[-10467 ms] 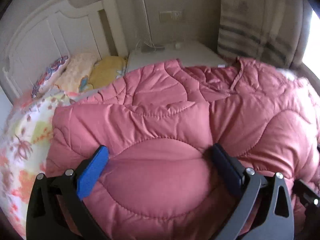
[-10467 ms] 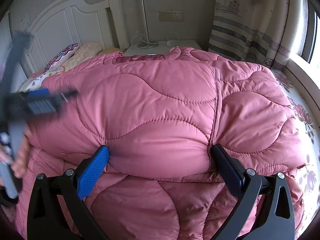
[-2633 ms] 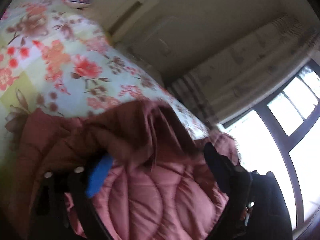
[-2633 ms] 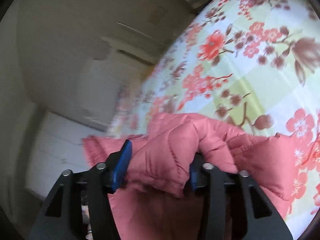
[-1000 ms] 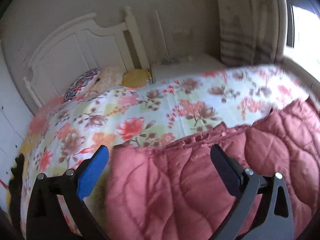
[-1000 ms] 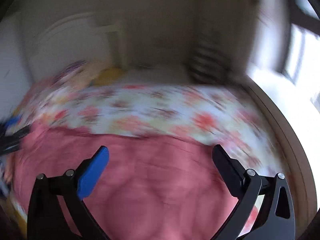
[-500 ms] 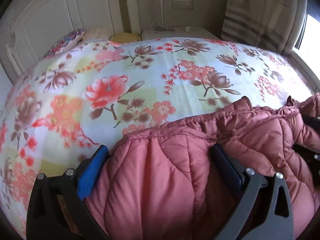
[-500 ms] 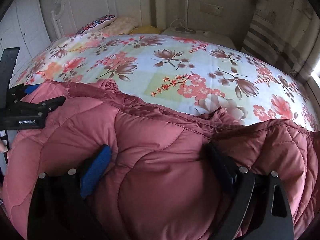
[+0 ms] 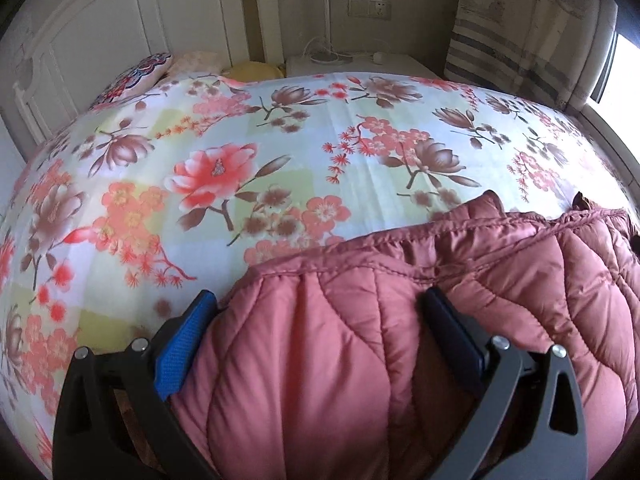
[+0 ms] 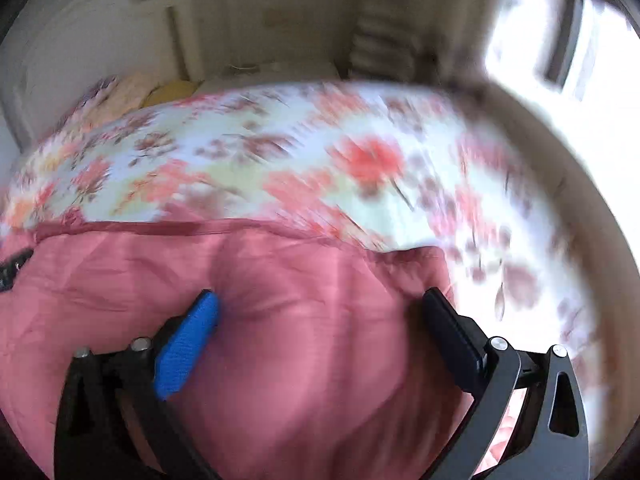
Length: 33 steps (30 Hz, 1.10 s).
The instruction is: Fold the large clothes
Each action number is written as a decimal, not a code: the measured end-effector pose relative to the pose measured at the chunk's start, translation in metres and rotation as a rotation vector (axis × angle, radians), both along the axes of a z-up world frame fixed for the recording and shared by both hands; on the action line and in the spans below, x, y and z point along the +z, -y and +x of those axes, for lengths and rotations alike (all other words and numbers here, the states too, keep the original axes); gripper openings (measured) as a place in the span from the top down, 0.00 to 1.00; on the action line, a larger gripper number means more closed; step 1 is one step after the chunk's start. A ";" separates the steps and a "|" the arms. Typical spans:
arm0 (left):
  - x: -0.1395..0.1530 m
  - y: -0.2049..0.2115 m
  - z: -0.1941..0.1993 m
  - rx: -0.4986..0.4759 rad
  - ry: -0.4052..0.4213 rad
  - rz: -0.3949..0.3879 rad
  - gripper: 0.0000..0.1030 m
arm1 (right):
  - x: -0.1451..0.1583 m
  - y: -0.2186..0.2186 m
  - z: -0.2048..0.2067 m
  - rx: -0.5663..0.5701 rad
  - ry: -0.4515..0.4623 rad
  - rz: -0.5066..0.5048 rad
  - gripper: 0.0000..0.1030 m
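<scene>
**Jacket laid down, grips released**

Floral bedspread [image 9: 280, 152] is exposed again beyond both grippers. Left gripper [image 9: 320, 320] and right gripper [image 10: 320, 312] are now spread, nothing pinched; the pink quilted jacket [image 9: 400, 340], carried moments ago, lies bunched at the near edge, so refolding is judged next.

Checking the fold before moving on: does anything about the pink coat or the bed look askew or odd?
Nothing looks damaged. The pink quilted coat lies bunched at the near edge of the floral bedspread, its far hem wavy rather than straight. The right wrist view is too blurred to judge.
</scene>
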<state>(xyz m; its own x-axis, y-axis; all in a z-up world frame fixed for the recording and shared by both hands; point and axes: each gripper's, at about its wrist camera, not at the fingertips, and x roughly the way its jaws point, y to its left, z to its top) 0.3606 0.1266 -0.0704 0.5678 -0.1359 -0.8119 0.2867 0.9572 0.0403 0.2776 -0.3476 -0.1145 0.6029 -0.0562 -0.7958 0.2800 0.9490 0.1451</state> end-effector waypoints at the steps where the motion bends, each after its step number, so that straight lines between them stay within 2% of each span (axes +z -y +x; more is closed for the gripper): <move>1: 0.000 0.000 -0.003 0.011 0.003 0.003 0.02 | -0.003 0.011 -0.002 -0.013 0.012 0.073 0.06; 2: 0.000 0.000 -0.006 0.019 0.005 0.004 0.02 | -0.003 0.017 -0.004 -0.029 0.026 0.096 0.06; 5: -0.001 -0.007 -0.015 0.056 -0.004 -0.015 0.02 | -0.004 0.009 0.003 0.004 0.010 0.045 0.04; 8: -0.001 -0.012 -0.024 0.084 -0.004 -0.030 0.02 | -0.006 0.013 0.008 0.036 0.012 0.075 0.04; 10: 0.000 -0.010 -0.023 0.082 -0.003 -0.006 0.02 | -0.007 0.013 0.008 0.051 0.015 0.087 0.04; 12: 0.008 -0.006 -0.022 0.118 0.005 0.043 0.02 | -0.006 0.010 0.009 0.053 0.012 0.074 0.04; 13: 0.018 -0.001 -0.027 0.153 0.036 0.084 0.02 | -0.006 0.008 0.010 0.052 0.008 0.064 0.04; 14: 0.027 0.003 -0.034 0.158 0.066 0.089 0.04 | -0.006 0.006 0.009 0.051 0.007 0.056 0.04; 17: 0.065 0.032 -0.068 0.052 0.143 -0.047 0.02 | -0.005 0.004 0.010 0.048 0.004 0.037 0.04; 18: 0.075 0.054 -0.083 -0.011 0.162 -0.080 0.02 | -0.005 0.004 0.009 0.048 0.005 0.032 0.04; 21: 0.072 0.114 -0.106 -0.146 0.197 -0.009 0.02 | -0.005 0.004 0.009 0.047 0.005 0.032 0.04; 22: 0.060 0.136 -0.110 -0.182 0.189 0.042 0.02 | -0.005 0.004 0.009 0.047 0.005 0.030 0.04; 24: 0.013 0.175 -0.108 -0.244 0.136 0.182 0.02 | -0.005 0.004 0.009 0.047 0.006 0.032 0.04; 26: 0.008 0.173 -0.102 -0.241 0.120 0.144 0.02 | -0.005 0.004 0.009 0.046 0.009 0.039 0.04; 28: 0.011 0.155 -0.090 -0.234 0.036 0.058 0.02 | -0.006 0.006 0.008 0.038 0.012 0.054 0.04; 29: 0.012 0.148 -0.087 -0.235 0.018 0.036 0.02 | -0.006 0.007 0.008 0.038 0.011 0.057 0.04; 30: 0.016 0.137 -0.083 -0.227 0.011 0.024 0.02 | -0.007 0.006 0.008 0.038 0.009 0.054 0.04; 33: 0.028 0.091 -0.069 -0.105 0.052 0.040 0.02 | -0.007 0.007 0.007 0.039 0.010 0.050 0.04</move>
